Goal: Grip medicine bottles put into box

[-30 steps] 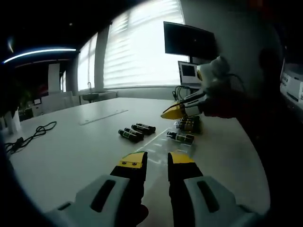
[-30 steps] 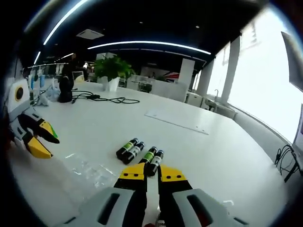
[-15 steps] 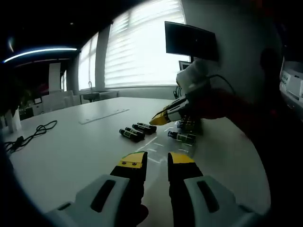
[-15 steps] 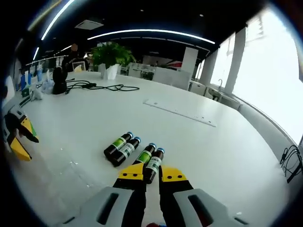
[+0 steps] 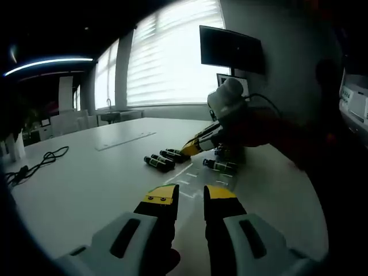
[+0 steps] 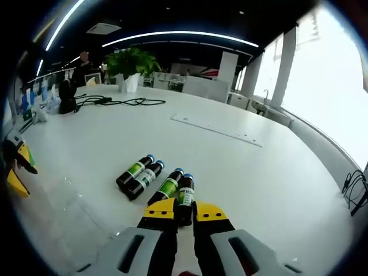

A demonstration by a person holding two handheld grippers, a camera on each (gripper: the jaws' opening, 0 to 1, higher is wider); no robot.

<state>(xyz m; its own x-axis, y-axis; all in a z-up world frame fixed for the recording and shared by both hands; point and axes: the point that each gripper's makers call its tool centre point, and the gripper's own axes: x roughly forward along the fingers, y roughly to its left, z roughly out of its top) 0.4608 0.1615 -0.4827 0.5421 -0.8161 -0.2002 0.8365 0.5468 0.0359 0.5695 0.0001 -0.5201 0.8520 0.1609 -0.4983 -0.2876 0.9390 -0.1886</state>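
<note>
— Looked out over what sort of room?

— Over a broad white surface (image 6: 276,172) in a dim office, lit by ceiling strips and by blinded windows (image 5: 172,54). Noted a dark monitor (image 5: 232,49) high on the wall, a potted plant (image 6: 131,60) at the far side, a black cable (image 6: 115,102) trailing near it, and a flat pale strip (image 6: 215,127) lying further in.

— And found the jaws how?

— Saw the right gripper (image 6: 185,211) low over the surface, jaws a narrow gap apart, with the butt of the nearest bottle (image 6: 184,197) lying between the yellow tips. Could not tell whether pressed on it or merely flanking it. Saw the left gripper (image 5: 190,194) parted a little, holding nothing, raised above bare surface.

— Located the other bottles where?

— Just beside the nearest one: a second bottle (image 6: 168,187) touching it, then a pair of bottles (image 6: 140,174) side by side, slightly apart to the left. Spotted a lone bottle (image 5: 219,166) further along, beside something dark and too blurred to name.

— Any box?

— Made out only faint clear outlines (image 5: 198,173) near that lone bottle; could not tell more.

— Anything in the way?

— Nothing between the jaws and the group. Caught the left gripper's yellow tips at the edge of the right gripper view, well apart from the bottles.
</note>
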